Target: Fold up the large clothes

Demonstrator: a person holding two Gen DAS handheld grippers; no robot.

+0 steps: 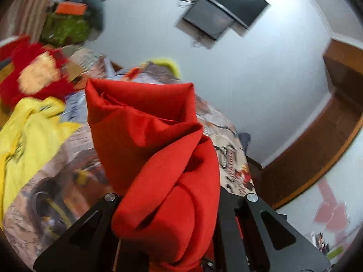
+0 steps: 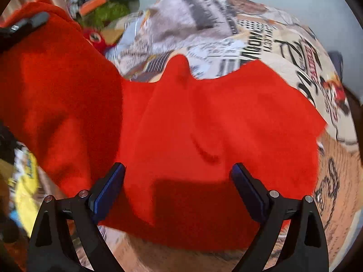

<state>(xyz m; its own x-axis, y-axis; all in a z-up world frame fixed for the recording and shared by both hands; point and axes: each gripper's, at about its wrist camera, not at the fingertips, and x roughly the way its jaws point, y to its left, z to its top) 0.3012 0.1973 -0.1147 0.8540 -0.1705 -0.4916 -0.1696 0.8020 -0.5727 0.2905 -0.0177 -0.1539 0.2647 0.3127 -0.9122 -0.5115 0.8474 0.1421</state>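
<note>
— Counting garments: how many?
— One red garment (image 2: 204, 117) on the printed bedspread (image 2: 283, 52), one yellow garment (image 1: 29, 131) aside.
— Your grippers?
— My left gripper (image 1: 174, 206) is clamped on a bunched red fold, fingertips buried. My right gripper (image 2: 178, 170) is spread wide above the cloth, holding nothing.

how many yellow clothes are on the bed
1 clear: a yellow garment lies at the bed's left side, beside the lifted red cloth. A yellow patch by the far edge is too blurred to identify.
</note>
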